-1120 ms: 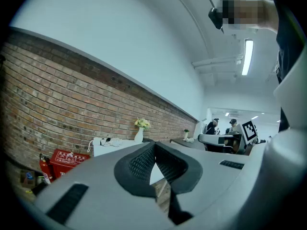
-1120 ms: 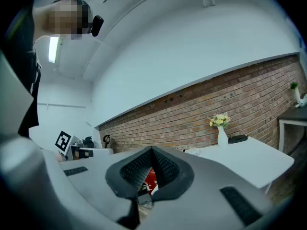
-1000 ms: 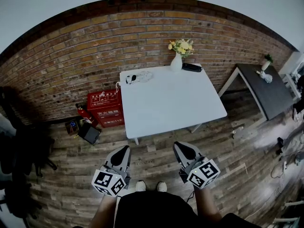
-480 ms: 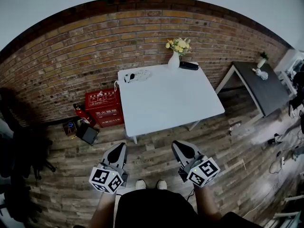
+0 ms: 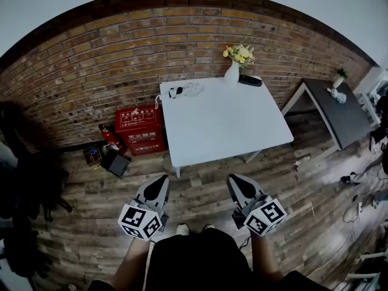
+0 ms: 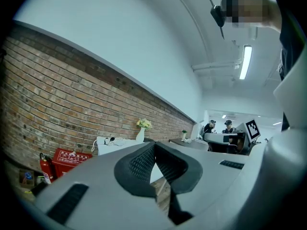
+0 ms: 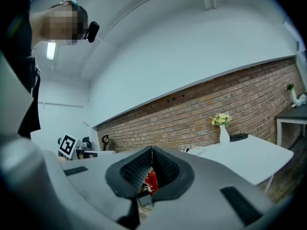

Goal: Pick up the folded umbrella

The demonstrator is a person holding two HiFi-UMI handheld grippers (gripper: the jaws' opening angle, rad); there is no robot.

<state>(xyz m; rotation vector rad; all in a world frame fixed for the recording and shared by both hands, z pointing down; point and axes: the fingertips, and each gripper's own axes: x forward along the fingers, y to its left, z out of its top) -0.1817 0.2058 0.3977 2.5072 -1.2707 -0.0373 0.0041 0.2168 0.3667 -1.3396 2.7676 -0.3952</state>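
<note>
A person faces a white bench [image 5: 224, 123] set against a brick wall [image 5: 109, 65]. The left claw [image 5: 160, 182] and right claw [image 5: 236, 182] are both clenched on nothing, well short of the bench and above the plank floor [image 5: 200, 190]. The folded umbrella [image 5: 250, 80], a short dark bundle, lies at the bench's far right corner, just beside a vase of yellow flowers [image 5: 231, 73]. It looks light and fairly stiff under slick fabric, so a grip across its middle, clear of the vase, seems safest.

Overhead and level views — shared table [image 5: 224, 126]
</note>
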